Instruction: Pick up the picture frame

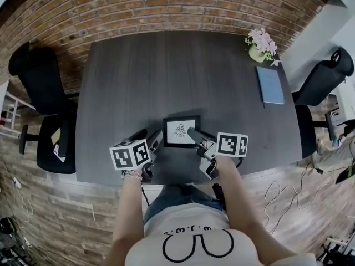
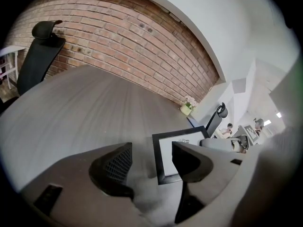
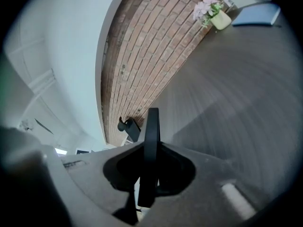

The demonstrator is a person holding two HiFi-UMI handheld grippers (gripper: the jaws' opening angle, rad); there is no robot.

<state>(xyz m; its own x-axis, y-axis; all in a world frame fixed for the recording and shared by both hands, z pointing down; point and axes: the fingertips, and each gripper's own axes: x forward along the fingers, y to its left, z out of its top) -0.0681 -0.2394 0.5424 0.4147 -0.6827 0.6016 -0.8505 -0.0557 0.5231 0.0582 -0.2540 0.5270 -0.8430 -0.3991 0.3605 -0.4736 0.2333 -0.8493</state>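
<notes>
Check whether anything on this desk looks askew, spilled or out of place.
Nothing stands out. The flower pot stands upright, the blue notebook lies flat, and the picture frame is clamped by one edge in the right gripper; the left gripper is open near it.

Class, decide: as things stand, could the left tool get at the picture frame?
Probably yes. The left tool is open, and the picture frame has its near edge just ahead of the jaws with nothing between. The right tool grips the opposite side.
</notes>
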